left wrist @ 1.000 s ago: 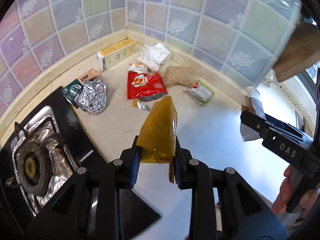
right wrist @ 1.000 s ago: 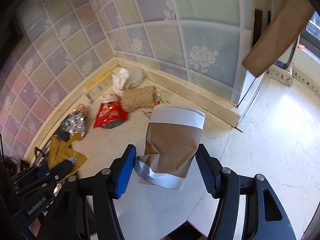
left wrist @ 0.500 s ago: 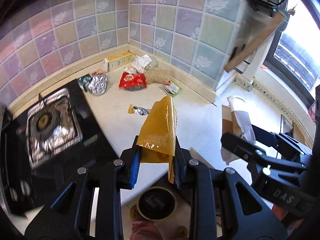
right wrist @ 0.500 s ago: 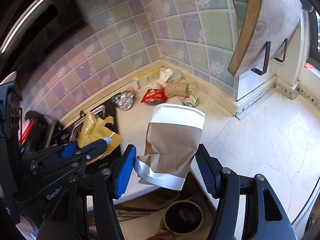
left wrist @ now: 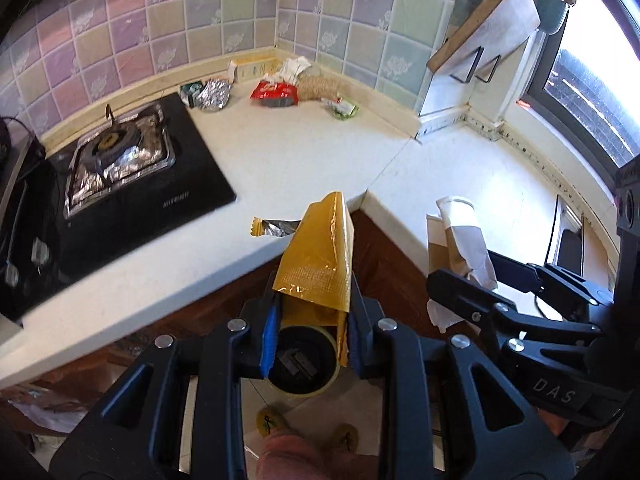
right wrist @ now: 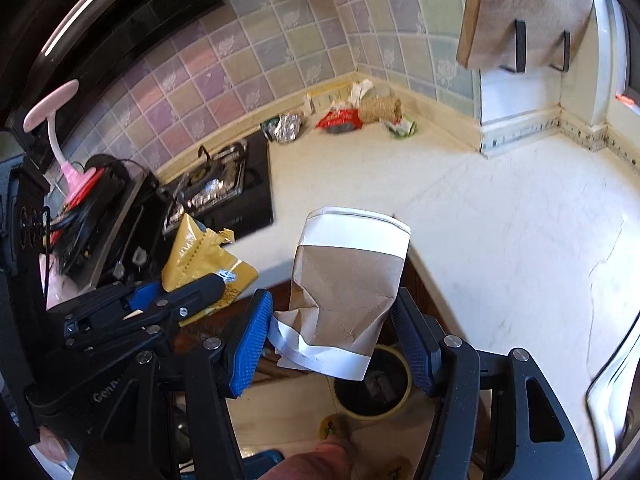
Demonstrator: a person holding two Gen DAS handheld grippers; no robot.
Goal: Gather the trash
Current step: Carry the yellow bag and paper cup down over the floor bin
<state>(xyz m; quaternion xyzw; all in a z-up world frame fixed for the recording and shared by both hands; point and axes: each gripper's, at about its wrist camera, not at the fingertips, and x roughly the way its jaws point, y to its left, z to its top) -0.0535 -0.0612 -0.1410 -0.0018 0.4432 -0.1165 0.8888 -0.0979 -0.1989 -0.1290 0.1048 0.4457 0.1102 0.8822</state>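
Observation:
My left gripper (left wrist: pixel 310 316) is shut on a yellow plastic wrapper (left wrist: pixel 320 256), held above a round yellow-rimmed trash bin (left wrist: pixel 302 362) on the floor. My right gripper (right wrist: pixel 332 328) is shut on a crumpled brown and white paper cup (right wrist: pixel 344 288), also over the bin (right wrist: pixel 374 380). The cup (left wrist: pixel 460 240) and right gripper (left wrist: pixel 472 292) show in the left wrist view, the yellow wrapper (right wrist: pixel 200 256) in the right wrist view. More trash lies in the counter's far corner: a red snack bag (left wrist: pixel 276 94), crumpled foil (left wrist: pixel 214 94), a green packet (left wrist: pixel 342 107). A small foil wrapper (left wrist: pixel 272 227) lies at the counter edge.
A black gas hob (left wrist: pixel 116 176) sits at the left of the white L-shaped counter (left wrist: pixel 304 152). A yellow box (left wrist: pixel 250 68), white paper (left wrist: pixel 294 68) and a straw-coloured bundle (left wrist: pixel 320 86) lie in the corner. An open cupboard door (left wrist: pixel 484 24) hangs at the right.
Both grippers have pulled back from the counter and moved down, each still holding its item. The floor bin now sits right under them.

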